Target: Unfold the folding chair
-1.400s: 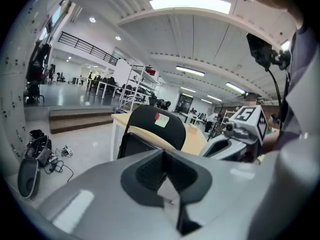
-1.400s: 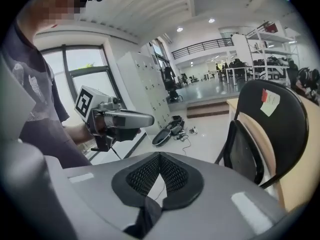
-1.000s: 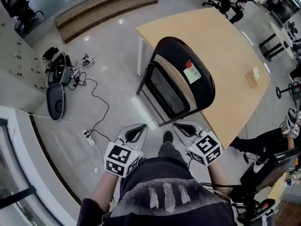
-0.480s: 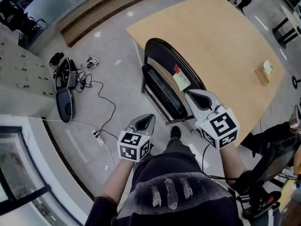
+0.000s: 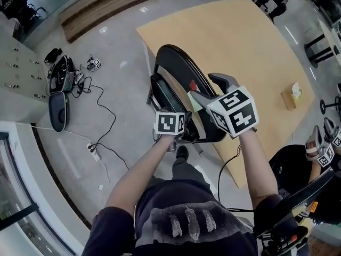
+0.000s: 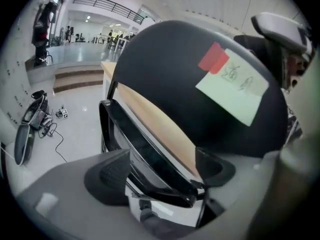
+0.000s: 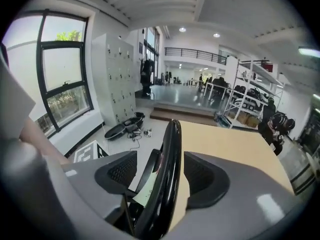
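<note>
A folded black chair (image 5: 176, 63) leans against a light wooden table (image 5: 240, 41). A pale green note (image 6: 235, 91) is stuck to the chair's backrest with red tape. My left gripper (image 6: 162, 171) is low at the chair. Its jaws are opening and straddle the glossy edge of the folded seat (image 6: 150, 154) without pressing on it. In the head view the left gripper (image 5: 173, 124) shows mostly as its marker cube. My right gripper (image 7: 161, 176) is higher up, with jaws opening. The backrest's rim (image 7: 167, 159) runs between its pads with gaps on both sides. From above, the right gripper (image 5: 209, 91) sits over that rim.
Bags, cables and a power strip (image 5: 61, 84) lie on the floor to the left. Wooden steps (image 5: 106, 4) run along the back and lockers (image 7: 117, 74) line the left wall. A small box (image 5: 290, 97) sits on the table. Another seated person (image 5: 314, 153) is at the right.
Both hands have reached forward from beside my body to the chair. The left dropped to the seat edge and the right rose to the backrest rim. Both pairs of jaws now stand apart.
</note>
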`<action>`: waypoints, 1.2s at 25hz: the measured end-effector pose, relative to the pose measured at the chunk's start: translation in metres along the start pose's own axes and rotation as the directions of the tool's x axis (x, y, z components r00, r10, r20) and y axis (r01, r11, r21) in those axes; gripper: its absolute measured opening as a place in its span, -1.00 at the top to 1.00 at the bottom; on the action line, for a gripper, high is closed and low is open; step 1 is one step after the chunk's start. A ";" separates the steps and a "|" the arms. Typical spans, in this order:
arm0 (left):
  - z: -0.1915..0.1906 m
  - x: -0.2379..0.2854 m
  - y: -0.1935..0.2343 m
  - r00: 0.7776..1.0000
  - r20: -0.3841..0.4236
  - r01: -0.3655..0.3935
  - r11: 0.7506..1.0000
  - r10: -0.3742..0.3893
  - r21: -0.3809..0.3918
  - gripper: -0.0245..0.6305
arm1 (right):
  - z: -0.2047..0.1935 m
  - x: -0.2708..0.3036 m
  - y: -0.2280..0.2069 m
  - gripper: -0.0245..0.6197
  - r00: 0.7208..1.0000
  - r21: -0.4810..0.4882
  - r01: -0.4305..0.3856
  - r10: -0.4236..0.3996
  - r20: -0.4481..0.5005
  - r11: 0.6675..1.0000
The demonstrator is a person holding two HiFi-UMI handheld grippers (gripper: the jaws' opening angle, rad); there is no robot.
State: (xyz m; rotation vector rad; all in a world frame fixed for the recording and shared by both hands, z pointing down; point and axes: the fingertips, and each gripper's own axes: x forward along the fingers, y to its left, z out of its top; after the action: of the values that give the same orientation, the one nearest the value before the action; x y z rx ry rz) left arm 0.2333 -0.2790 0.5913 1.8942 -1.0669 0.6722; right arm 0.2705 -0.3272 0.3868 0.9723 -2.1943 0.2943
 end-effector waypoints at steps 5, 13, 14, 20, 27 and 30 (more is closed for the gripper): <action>-0.013 0.036 0.010 0.995 -0.092 -0.033 0.999 0.031 -0.021 -0.32 | -0.024 0.029 -0.008 0.01 0.991 0.002 0.030 -0.029 -0.131 1.000; -0.037 0.070 0.011 0.988 -0.143 0.038 0.990 -0.058 -0.139 -0.26 | -0.013 0.055 -0.022 0.29 0.970 -0.045 -0.014 0.003 -0.243 0.999; -0.037 0.071 0.009 0.987 -0.144 0.055 0.988 -0.076 -0.148 -0.24 | -0.014 0.059 -0.022 0.32 0.964 -0.049 -0.022 0.008 -0.265 0.999; -0.038 0.076 0.005 0.976 -0.122 0.154 0.970 -0.179 -0.190 -0.16 | -0.020 0.071 -0.023 0.44 0.929 -0.039 -0.060 0.042 -0.368 0.997; -0.052 0.064 0.014 0.960 -0.067 0.235 0.915 -0.271 -0.327 0.03 | -0.028 0.078 -0.031 0.49 0.921 -0.006 0.018 -0.019 -0.389 1.000; -0.063 0.052 0.027 0.955 -0.045 0.259 0.894 -0.295 -0.365 0.02 | -0.030 0.082 -0.033 0.48 0.925 0.009 0.036 -0.030 -0.379 0.999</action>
State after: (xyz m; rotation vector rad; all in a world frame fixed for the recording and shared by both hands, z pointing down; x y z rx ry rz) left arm 0.2326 -0.2536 0.6736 1.6347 -0.7723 0.3738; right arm 0.2718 -0.3816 0.4625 0.8758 -1.8229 0.4457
